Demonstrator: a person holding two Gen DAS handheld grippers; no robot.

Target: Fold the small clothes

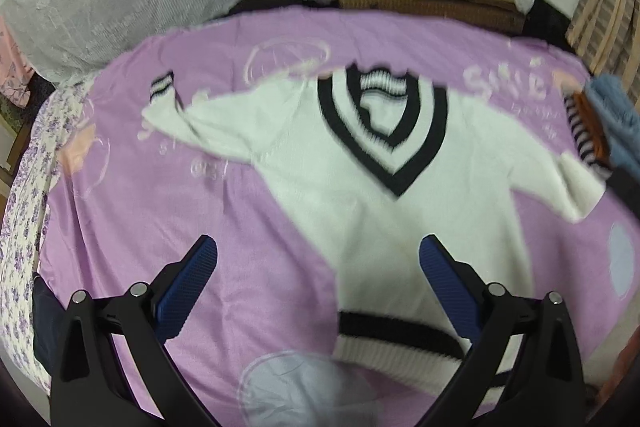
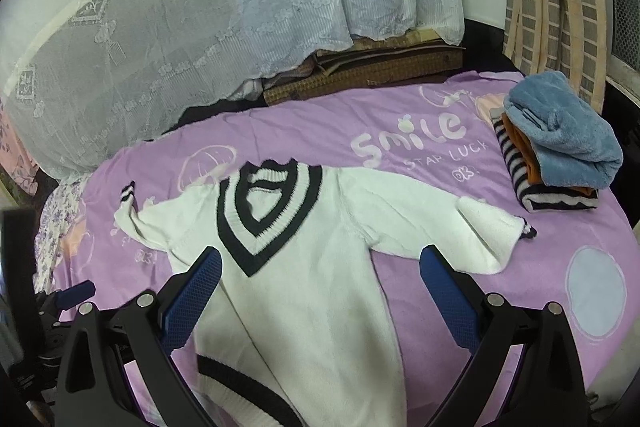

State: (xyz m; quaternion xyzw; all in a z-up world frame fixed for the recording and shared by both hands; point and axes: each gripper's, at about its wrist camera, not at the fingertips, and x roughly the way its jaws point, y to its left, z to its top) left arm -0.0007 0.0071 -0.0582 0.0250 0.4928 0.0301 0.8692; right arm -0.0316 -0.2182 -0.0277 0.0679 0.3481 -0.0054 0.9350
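Both the left gripper and right gripper are hovering spread and empty over a white V-neck sweater lying flat on the purple blanket, where pinching each sleeve cuff and folding inward would likely be keeping edges square.

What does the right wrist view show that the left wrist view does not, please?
Only the right wrist view shows the whole folded stack, blue on top, with the readable "Smile" print beside it, and the left gripper at its left edge.

Only the left wrist view shows the sweater's ribbed hem running between its fingers.

Both show the white V-neck sweater spread flat on the purple sheet, lace curtain behind, and open jaws.
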